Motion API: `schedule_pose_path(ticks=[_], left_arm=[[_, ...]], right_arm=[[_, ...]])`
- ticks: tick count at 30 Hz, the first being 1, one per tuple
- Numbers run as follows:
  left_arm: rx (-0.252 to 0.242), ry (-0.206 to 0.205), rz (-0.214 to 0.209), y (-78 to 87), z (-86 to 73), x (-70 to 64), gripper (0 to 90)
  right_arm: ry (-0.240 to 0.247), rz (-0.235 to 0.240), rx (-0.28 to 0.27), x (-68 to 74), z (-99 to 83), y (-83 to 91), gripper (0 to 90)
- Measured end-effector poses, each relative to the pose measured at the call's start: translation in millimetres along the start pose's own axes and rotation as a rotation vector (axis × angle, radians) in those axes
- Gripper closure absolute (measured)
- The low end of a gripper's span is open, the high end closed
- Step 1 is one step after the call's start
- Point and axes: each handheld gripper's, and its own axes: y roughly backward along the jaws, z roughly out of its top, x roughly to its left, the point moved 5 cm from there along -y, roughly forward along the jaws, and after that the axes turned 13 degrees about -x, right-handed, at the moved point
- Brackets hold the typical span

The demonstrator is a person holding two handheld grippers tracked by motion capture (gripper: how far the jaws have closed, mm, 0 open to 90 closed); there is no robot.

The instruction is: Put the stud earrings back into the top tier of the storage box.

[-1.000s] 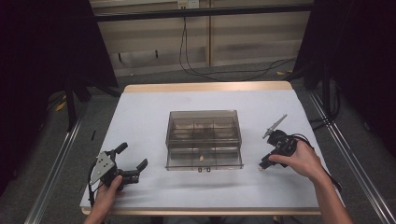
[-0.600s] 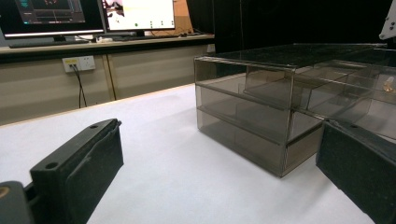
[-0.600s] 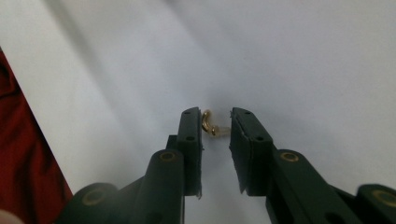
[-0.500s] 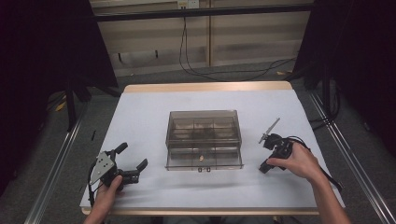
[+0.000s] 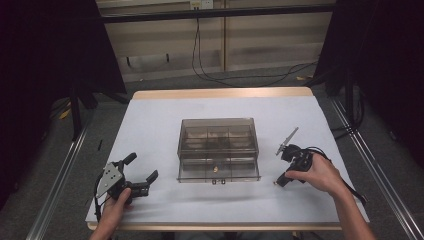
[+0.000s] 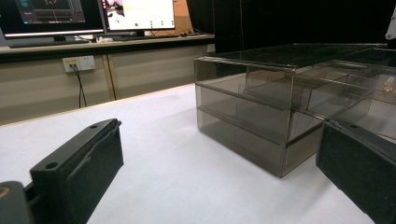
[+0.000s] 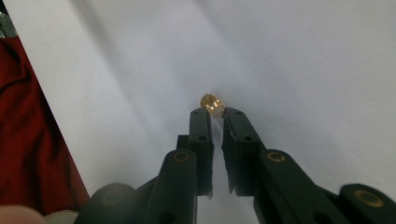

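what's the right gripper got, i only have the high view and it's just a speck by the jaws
Observer: In the right gripper view, a small brass knurled piece sits pinched at the very tips of the right gripper.
Operator: is it up off the table
Observer: Cannot tell; the white table lies close behind it.
Operator: and the left one
Observer: In the left gripper view, the left gripper has its jaws wide apart with nothing between them, pointing at the near corner of the smoky clear drawer box.
Operator: anything in that box
Observer: One small gold-coloured piece shows inside, at the right edge of the left gripper view.
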Motion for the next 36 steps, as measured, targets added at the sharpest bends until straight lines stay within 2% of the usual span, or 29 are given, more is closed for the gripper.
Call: schedule_pose_path(ticks=[4, 8, 9, 12, 16, 30, 33, 36], left_arm=[[0.0, 0.0, 0.0, 0.0, 0.0, 0.1, 0.8], [0.0, 0.0, 0.0, 0.0, 0.0, 0.0, 0.8], [-0.001, 0.003, -0.001, -0.1, 0.0, -0.2, 0.8], [0.0, 0.0, 0.0, 0.0, 0.0, 0.0, 0.8], [0.0, 0.0, -0.001, 0.0, 0.0, 0.1, 0.8], [0.001, 0.0, 0.0, 0.0, 0.0, 0.0, 0.8], [0.0, 0.0, 0.0, 0.0, 0.0, 0.0, 0.8], [0.0, 0.0, 0.0, 0.0, 0.0, 0.1, 0.8]], right_arm=[[0.003, -0.001, -0.005, 1.1, 2.3, -2.1, 81.3], [0.014, -0.005, 0.015, 2.3, 3.8, -6.0, 84.0], [0.017, -0.018, 0.014, 1.7, 4.4, -6.5, 84.7], [0.001, -0.023, 0.013, 3.0, 5.6, -7.4, 85.2], [0.007, -0.023, 0.01, 2.7, 5.5, -6.5, 85.5], [0.01, -0.012, -0.094, 3.8, 8.0, 13.7, 85.7], [0.014, -0.001, -0.138, 3.6, 8.8, 20.5, 85.7], [0.021, 0.0, -0.152, 3.5, 8.7, 23.6, 85.6]])
